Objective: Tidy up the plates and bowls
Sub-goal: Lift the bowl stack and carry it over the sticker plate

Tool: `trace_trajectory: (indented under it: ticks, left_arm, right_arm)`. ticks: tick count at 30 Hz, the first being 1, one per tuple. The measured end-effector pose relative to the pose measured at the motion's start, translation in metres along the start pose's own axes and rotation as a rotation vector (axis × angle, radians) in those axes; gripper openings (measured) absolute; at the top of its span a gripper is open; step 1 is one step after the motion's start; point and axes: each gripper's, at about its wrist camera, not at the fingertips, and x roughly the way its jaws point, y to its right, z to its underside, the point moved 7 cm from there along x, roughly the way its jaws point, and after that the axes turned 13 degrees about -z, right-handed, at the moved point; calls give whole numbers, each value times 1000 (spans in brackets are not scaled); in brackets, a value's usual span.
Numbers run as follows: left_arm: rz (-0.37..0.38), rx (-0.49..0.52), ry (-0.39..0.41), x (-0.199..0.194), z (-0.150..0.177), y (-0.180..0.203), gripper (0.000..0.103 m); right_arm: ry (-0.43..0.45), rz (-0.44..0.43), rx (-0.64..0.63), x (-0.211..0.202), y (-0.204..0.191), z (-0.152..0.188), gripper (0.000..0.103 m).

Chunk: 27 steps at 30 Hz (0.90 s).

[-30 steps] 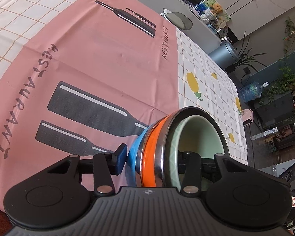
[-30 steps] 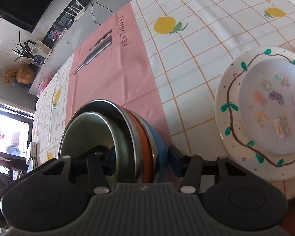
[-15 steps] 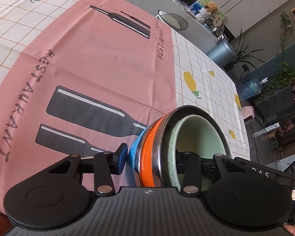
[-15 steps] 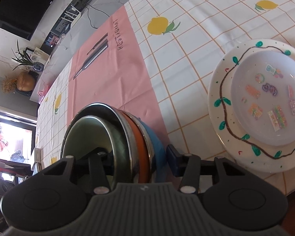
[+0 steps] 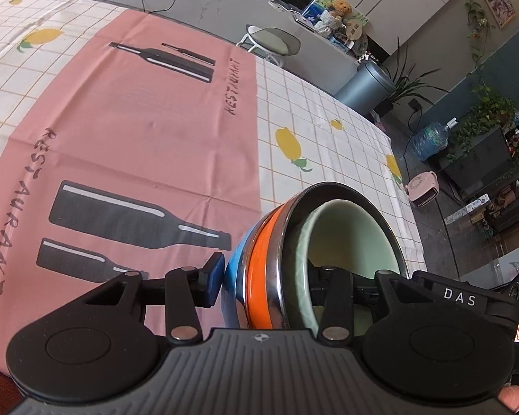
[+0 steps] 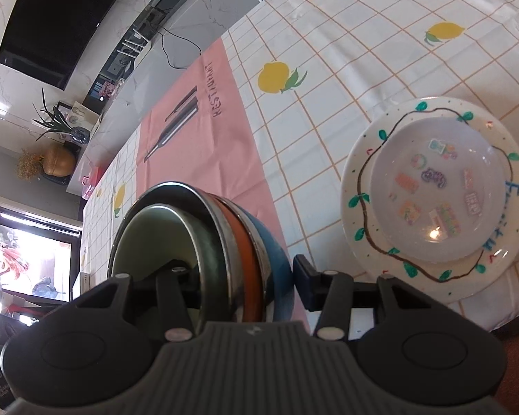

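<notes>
Here the left gripper (image 5: 264,276) is clamping one side of a nested stack of bowls (image 5: 259,273), one blue pad pressing the blue outer wall and the other finger sitting inside the pale green inner bowl (image 5: 349,238). The right gripper (image 6: 238,276) is clamping the opposite side of the same stack (image 6: 245,242) in the same way, one finger inside, one pad on the blue wall. The stack is hanging tilted over the near edge of the pink runner (image 5: 148,131), with steel rims and an orange band showing between the blue and green layers. Whether its underside is touching the cloth cannot be told. In the right wrist view, a painted plate (image 6: 370,242) carrying a smaller clear plate (image 6: 432,200) is lying on the lemon-print tablecloth (image 6: 328,69), near the stack but apart from it and close to the table's near edge. The cloth beyond the bowls is lying bare up to the far edge, where a stool (image 5: 273,43) is standing.
</notes>
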Motion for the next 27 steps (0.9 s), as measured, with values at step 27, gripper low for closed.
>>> trace_trajectory:
  ticks: [27]
  left_arm:
    - [65,95,-75,50,15,136,48]
  right_arm:
    - [107,29,38,-107,78,-70,48]
